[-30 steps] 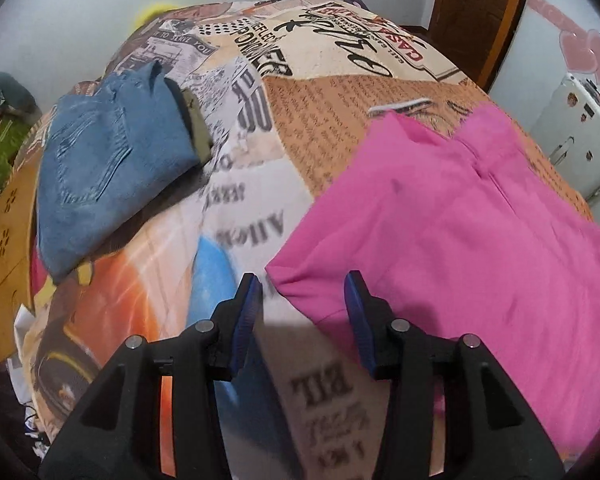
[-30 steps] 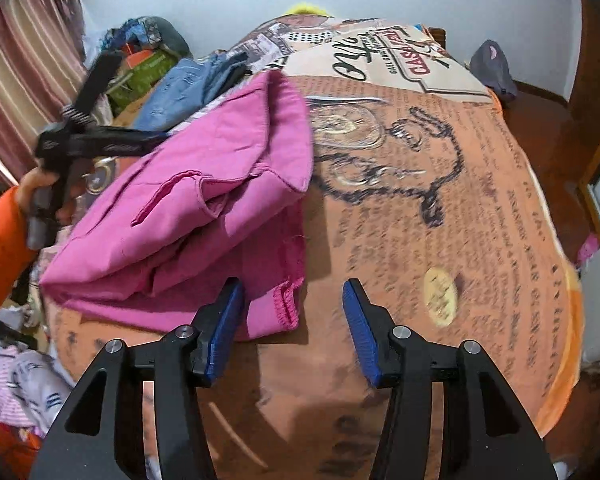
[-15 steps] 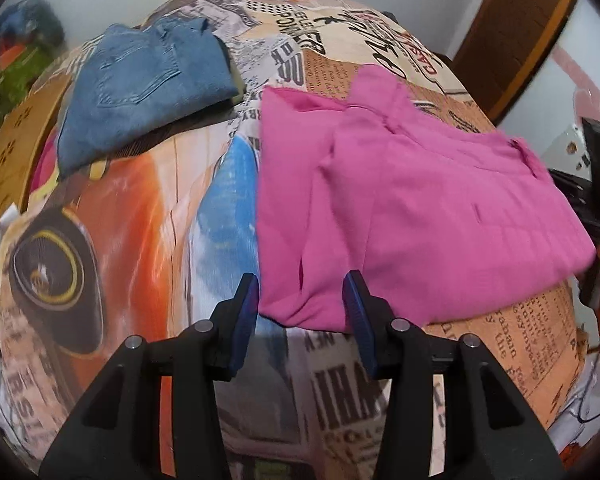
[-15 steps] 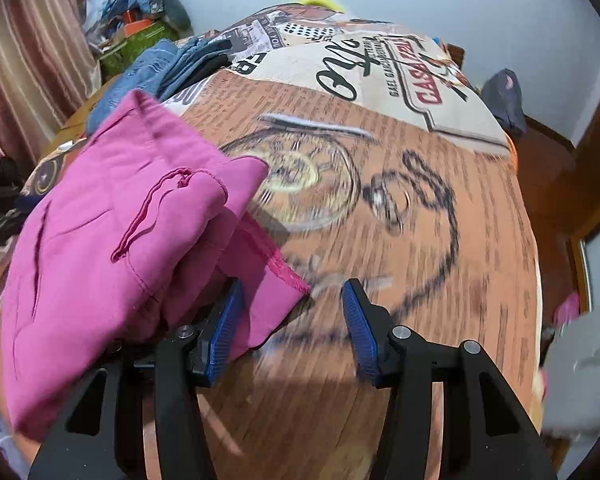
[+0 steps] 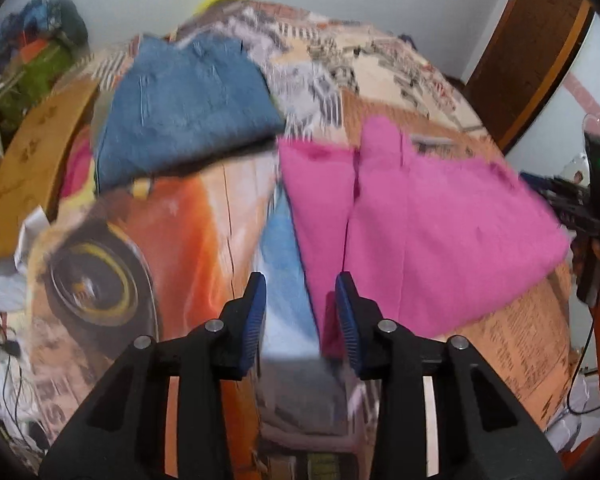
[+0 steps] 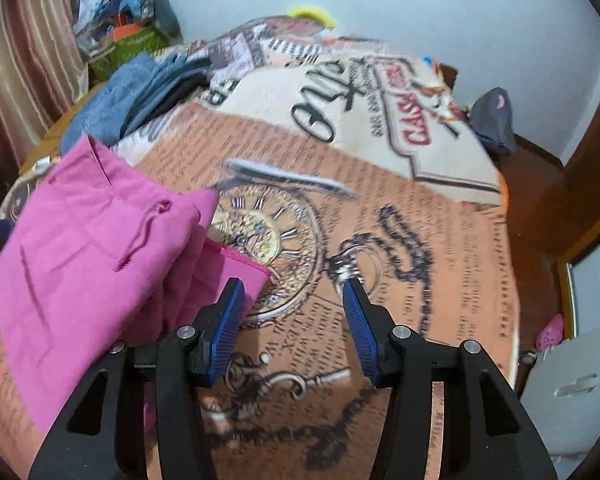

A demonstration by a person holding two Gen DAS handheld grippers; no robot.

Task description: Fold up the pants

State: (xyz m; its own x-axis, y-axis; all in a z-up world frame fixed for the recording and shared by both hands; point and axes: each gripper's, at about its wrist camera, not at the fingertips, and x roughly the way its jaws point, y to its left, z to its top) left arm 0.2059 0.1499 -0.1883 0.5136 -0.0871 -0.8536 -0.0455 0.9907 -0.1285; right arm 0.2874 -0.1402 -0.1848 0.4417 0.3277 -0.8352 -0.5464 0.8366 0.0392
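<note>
Two Open Hand-Held Grippers Over Folded Pink Pants

Two garments lie on the bed (image 5: pixel 204 216), which is covered by a printed spread of newspaper text, a clock face and lettering. The pink pants (image 5: pixel 428 224) rest folded near the middle of the bed; in the right wrist view the same pants (image 6: pixel 80 264) show a drawstring and a pocket slit on the upper layer. A folded pair of blue jeans (image 5: pixel 184 116) lies beyond the pink pants, just apart from them, nearer the far wall.

The left hand-held gripper (image 5: pixel 300 316) hangs over the near edge of the pink pants. Its jaws have just been closing, yet they stand apart and nothing is pressed between them; a corner of pink cloth shows just beside the right pad. The right hand-held gripper (image 6: pixel 294 330) has its jaws apart over bare bedspread, with the pants' edge just left of its left pad. Both views are blurred.
</note>
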